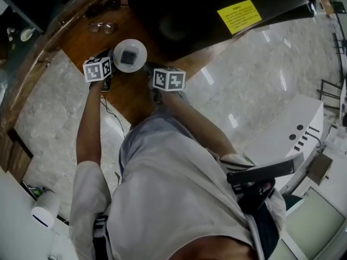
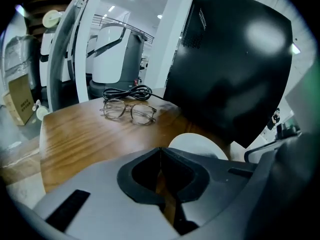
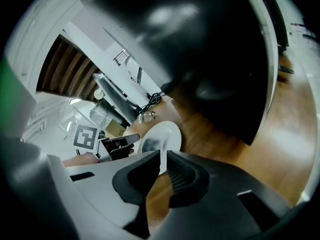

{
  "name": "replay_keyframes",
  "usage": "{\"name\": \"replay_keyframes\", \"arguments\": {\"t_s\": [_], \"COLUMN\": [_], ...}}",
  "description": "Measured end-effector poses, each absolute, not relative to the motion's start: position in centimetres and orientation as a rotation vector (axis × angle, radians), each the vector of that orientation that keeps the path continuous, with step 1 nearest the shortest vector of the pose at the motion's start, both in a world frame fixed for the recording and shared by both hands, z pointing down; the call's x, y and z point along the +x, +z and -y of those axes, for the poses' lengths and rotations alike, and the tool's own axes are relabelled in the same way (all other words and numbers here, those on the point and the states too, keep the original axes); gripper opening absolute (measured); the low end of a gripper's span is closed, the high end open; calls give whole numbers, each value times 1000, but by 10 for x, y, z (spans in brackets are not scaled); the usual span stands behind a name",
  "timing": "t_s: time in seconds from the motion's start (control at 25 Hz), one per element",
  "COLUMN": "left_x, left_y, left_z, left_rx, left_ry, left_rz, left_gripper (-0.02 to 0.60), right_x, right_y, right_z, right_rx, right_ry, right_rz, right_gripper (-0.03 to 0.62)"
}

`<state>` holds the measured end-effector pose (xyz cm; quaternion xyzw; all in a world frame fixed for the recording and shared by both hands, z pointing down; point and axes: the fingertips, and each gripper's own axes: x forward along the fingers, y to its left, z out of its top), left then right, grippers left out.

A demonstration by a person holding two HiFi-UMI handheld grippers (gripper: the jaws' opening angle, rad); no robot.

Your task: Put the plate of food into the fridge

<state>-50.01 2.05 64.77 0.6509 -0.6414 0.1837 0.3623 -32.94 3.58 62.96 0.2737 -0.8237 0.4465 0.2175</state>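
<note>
A big black fridge (image 1: 217,10) with a yellow label is standing at the right end of a curved brown wooden worktop (image 1: 81,45), its glossy side rising close behind the task's thing. A person in a pale shirt is leaning over the worktop's near edge, and pale stone floor is spreading to either side.

A white round plate (image 1: 140,47) is lying flat and face up on the wood, just in front of the fridge's near corner and close to the worktop's near edge. Being round, it is showing no long axis. A dark square piece of food (image 1: 128,57) is sitting at its middle.

The right claw (image 3: 162,159) is reaching in from the plate's right. Its pads are pressing almost together on the plate's near rim, which is showing white in the slit between them. The left claw (image 2: 160,156) is hovering just beside the plate's left rim with its pads pressed together, tips touching, and only wood showing through the gap lower between them.

Bare wood is lying open to the left of the plate. Farther back, a pair of clear-framed glasses (image 1: 103,27) is resting well apart from it. A coiled black cable (image 1: 105,5) is lying just beyond them near the worktop's far edge.
</note>
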Motion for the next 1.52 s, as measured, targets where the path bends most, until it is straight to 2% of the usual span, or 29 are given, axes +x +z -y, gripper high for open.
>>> {"name": "replay_keyframes", "arguments": {"t_s": [0.08,0.16,0.32,1.12,1.32,1.52], "left_x": [-504,-504,-498,-497,-498,-498], "left_y": [649,653,659,671,672,672], "left_z": [-18,-15,-9,-3,-2,-2], "left_rx": [1683,1696,1726,1735,1733,1730], "left_ry": [493,503,531,632,630,627], "left_rz": [1638,1600,1528,1472,1480,1484], "left_gripper": [18,18,18,17,17,17], "right_x": [-331,-334,-336,-341,-342,-350], "right_y": [635,641,653,675,677,664], "right_z": [-32,-29,-26,-18,-20,-21], "right_rx": [777,788,810,867,818,686], "right_ry": [1311,1384,1465,2013,2032,1925], "right_rz": [2277,2270,2227,2032,2056,2232], "right_gripper": [37,80,95,87,43,41]}}
